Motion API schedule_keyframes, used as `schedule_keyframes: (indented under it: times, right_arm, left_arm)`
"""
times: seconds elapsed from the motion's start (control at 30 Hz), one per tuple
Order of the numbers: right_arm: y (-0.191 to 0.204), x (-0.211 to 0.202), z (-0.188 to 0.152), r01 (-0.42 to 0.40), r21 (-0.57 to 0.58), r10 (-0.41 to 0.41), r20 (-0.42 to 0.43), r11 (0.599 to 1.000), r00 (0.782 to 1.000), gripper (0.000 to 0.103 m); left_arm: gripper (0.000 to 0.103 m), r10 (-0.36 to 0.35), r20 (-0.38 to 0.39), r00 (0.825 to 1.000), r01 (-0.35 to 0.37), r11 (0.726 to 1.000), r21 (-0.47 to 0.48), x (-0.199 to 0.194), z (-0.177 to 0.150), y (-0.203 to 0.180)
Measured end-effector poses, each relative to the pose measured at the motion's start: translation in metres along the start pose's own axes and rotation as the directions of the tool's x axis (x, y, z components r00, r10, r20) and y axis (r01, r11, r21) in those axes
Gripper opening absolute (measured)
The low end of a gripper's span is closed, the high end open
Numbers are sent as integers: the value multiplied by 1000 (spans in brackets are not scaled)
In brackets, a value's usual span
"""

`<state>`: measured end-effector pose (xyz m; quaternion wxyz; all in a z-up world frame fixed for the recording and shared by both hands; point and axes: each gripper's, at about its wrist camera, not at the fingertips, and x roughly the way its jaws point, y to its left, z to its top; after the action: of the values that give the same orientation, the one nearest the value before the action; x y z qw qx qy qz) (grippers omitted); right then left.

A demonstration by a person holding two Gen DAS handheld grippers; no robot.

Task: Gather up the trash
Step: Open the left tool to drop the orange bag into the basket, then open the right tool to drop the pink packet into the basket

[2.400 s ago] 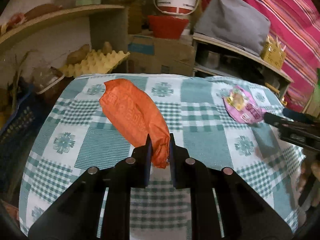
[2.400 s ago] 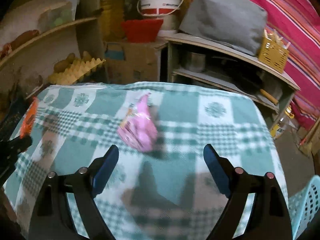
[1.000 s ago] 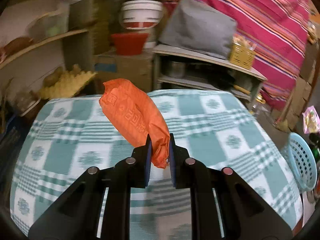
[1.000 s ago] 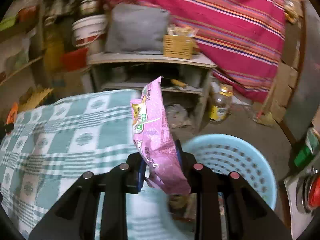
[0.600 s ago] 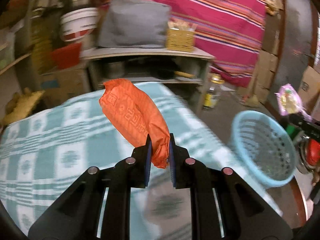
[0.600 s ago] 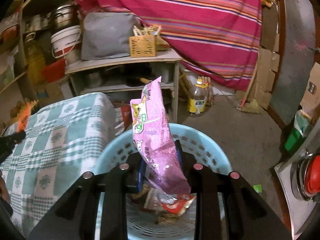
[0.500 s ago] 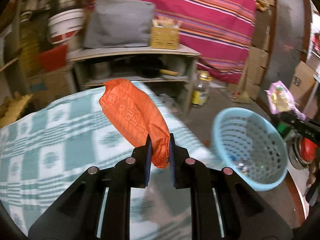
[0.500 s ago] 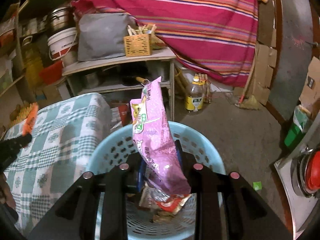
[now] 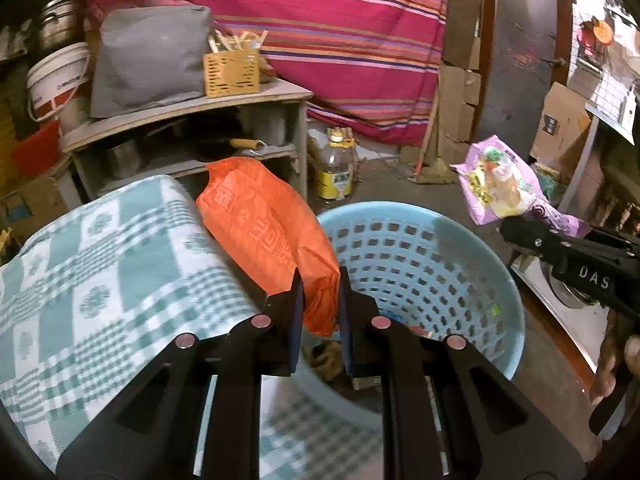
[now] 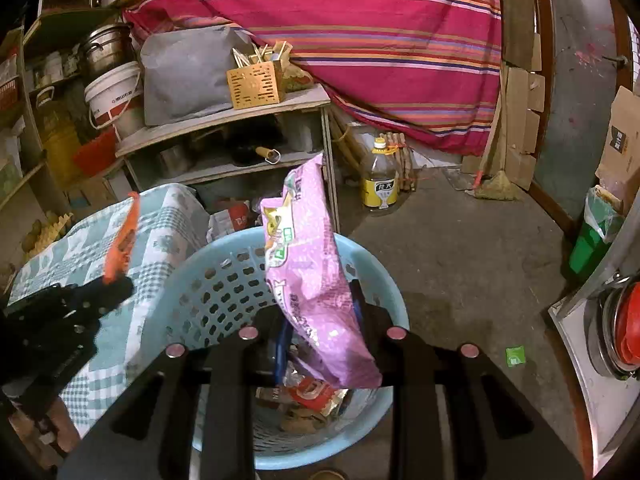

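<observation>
Wrappers over the basket — one in each of our grippers.
On the left our left gripper (image 9: 319, 304) pinches an orange wrapper (image 9: 272, 236) at the edge of the checked tablecloth (image 9: 104, 264); the blue basket (image 10: 224, 276) sits below with trash inside; our right gripper (image 10: 320, 340) clamps a pink packet (image 10: 312, 276) — directly above it.

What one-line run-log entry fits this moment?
left tongs: shut on orange bag | right tongs: shut on pink bag | both over basket
</observation>
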<state>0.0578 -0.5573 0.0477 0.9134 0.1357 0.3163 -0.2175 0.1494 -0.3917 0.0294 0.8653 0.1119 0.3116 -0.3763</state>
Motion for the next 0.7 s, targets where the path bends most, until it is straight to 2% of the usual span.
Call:
schedule_keyframes:
  times: [0.1, 0.27, 0.4, 0.47, 0.5, 0.57, 0.7]
  right_arm:
    - [-6, -1, -1, -4, 13, 4, 1, 1000, 1000, 27]
    - [-10, 0, -2, -2, 18, 3, -3, 1000, 1000, 27]
    - [-11, 1, -2, -4, 26, 5, -5, 1000, 1000, 27]
    - [-12, 1, -2, -5, 23, 5, -6, 1000, 1000, 27]
    - [-11, 2, -2, -5, 20, 5, -7, 1000, 1000, 27]
    - [-9, 2, -2, -7, 15, 8, -9, 1000, 1000, 27]
    - [-2, 4, 0, -17, 2, 17, -12, 1000, 1000, 27]
  left_arm:
    - [16, -4, -2, 1000, 4, 1000, 12, 4, 0, -9]
    - [46, -6, -8, 1000, 6, 1000, 17, 8, -1, -15]
    - [53, -5, 3, 1000, 5, 1000, -4, 3, 0, -10]
    - [60, 0, 14, 1000, 0, 1000, -17, 0, 2, -6]
    - [63, 13, 26, 1000, -12, 1000, -25, -3, 3, -3]
    - [76, 56, 60, 997, -54, 998, -37, -13, 4, 4]
    - [86, 131, 105, 986, -125, 990, -64, -32, 5, 21]
